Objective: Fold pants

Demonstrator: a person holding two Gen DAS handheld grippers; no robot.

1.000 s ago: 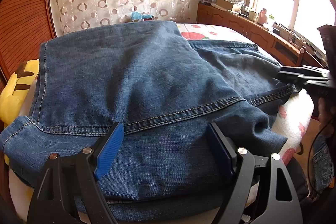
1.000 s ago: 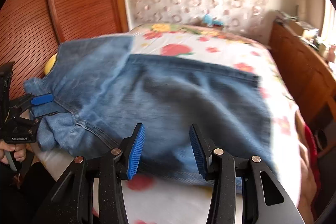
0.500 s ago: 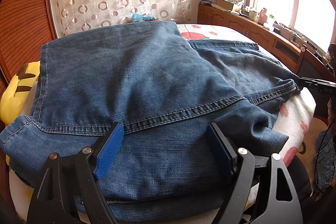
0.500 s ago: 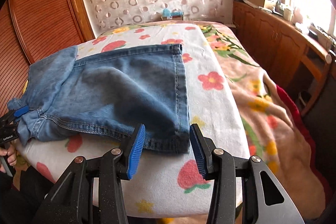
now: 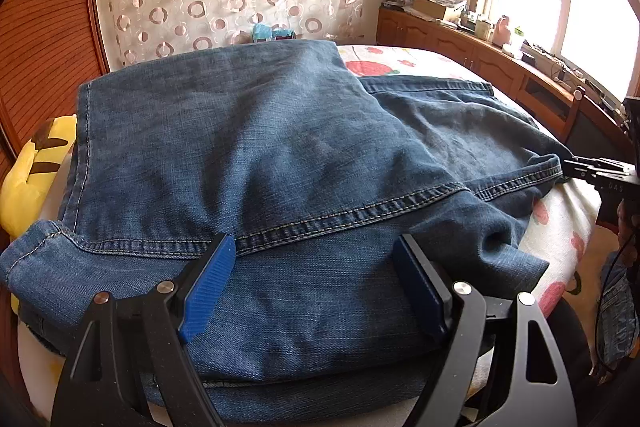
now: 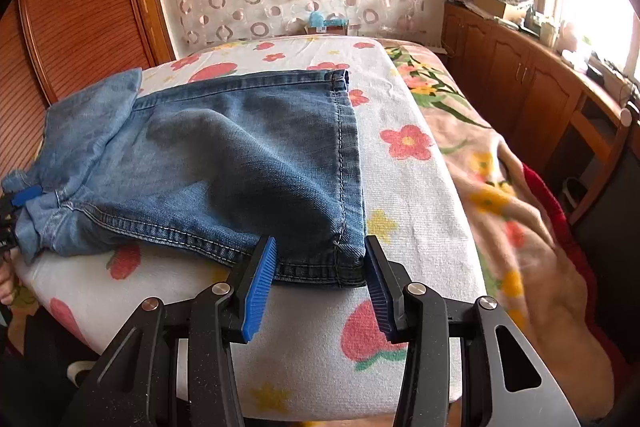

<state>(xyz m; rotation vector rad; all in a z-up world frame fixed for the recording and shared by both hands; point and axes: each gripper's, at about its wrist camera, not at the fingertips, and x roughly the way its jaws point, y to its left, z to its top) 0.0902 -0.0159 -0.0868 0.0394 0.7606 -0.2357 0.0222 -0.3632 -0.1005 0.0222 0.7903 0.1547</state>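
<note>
Pants [image 5: 280, 155]: folded jeans across the bed's [image 6: 400, 195] near edge.
Left tool [image 5: 312, 283]: wide, over denim.
Right tool [image 6: 320, 279]: half-open, straddling the hem corner.

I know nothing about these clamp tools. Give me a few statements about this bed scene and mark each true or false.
1. The blue denim pants lie on a flower-print bedspread. True.
2. The right gripper straddles a hem corner of the pants. True.
3. The left gripper hangs over bare floor. False: denim lies between its fingers.
4. A yellow plush toy sits on top of the pants. False: it lies beside them, partly underneath.
</note>
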